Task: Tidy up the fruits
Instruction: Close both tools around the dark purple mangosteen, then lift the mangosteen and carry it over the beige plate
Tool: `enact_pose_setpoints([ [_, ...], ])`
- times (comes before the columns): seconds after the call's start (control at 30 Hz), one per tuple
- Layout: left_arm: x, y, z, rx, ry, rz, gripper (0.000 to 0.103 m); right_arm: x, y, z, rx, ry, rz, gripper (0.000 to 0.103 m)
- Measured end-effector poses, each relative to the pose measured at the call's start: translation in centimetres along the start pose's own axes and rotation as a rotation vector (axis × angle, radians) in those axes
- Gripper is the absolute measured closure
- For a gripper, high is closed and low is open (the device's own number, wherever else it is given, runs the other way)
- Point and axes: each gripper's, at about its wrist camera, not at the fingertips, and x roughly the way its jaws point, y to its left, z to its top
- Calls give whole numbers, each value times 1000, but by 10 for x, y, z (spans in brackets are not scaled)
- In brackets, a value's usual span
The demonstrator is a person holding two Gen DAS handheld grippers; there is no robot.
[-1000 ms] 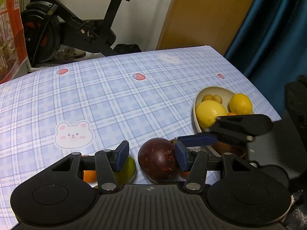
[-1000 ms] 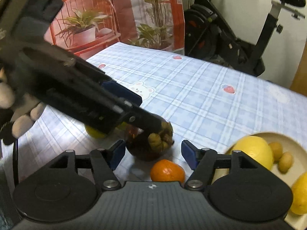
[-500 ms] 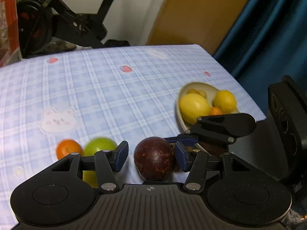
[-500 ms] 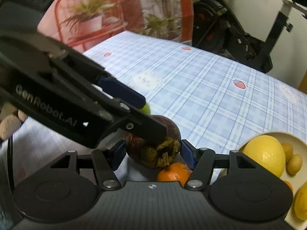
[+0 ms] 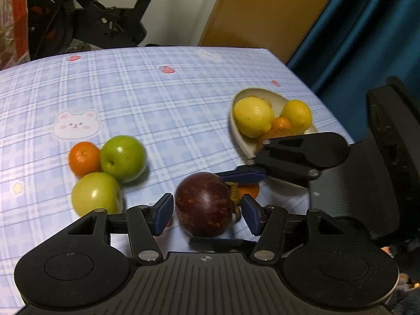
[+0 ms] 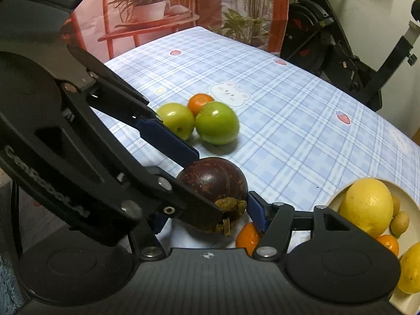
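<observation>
the mangosteen [image 5: 204,207] sat between the opening left gripper [image 5: 207,211], pads clear; right gripper [image 6: 210,214] clasped it. hard, smooth, probably rollable: grip mid-body.

Dark purple mangosteen [image 5: 204,207], green apples [image 5: 122,158], blue plaid tablecloth [image 5: 162,105], yellow lemons [image 5: 252,117].

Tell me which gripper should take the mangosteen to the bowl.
Right gripper: its pads seem to clamp the mangosteen, with the bowl beside it. Left gripper's jaws are opening, clear of it.
</observation>
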Motion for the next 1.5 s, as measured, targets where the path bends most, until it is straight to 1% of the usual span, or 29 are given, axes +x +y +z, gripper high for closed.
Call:
enact_pose_setpoints([
  [0.13, -5, 7, -7, -20, -12, 3, 33, 0, 6, -2, -14, 1, 7, 40],
  [0.33, -16, 24, -15, -76, -42, 7, 28, -2, 8, -6, 4, -33, 27, 39],
  [0.53, -27, 43, -22, -146, -87, 16, 28, -5, 7, -9, 66, -91, 50, 40],
  [0.63, -31, 52, -26, -201, -113, 22, 28, -7, 9, -13, 101, -130, 52, 40],
  [0.7, -33, 57, -29, -230, -127, 27, 28, -8, 9, -16, 124, -156, 56, 43],
  [0.9, -32, 59, -33, -277, -148, 12, 30, -6, 12, -21, 163, -193, 57, 43],
  [1.1, -26, 54, -32, -273, -143, -2, 30, -2, 10, -23, 192, -207, 53, 41],
  [1.33, -23, 50, -28, -270, -151, -30, 30, 2, 9, -24, 197, -216, 52, 40],
  [1.5, -17, 41, -27, -241, -121, -46, 31, 1, 10, -25, 184, -220, 51, 41],
])
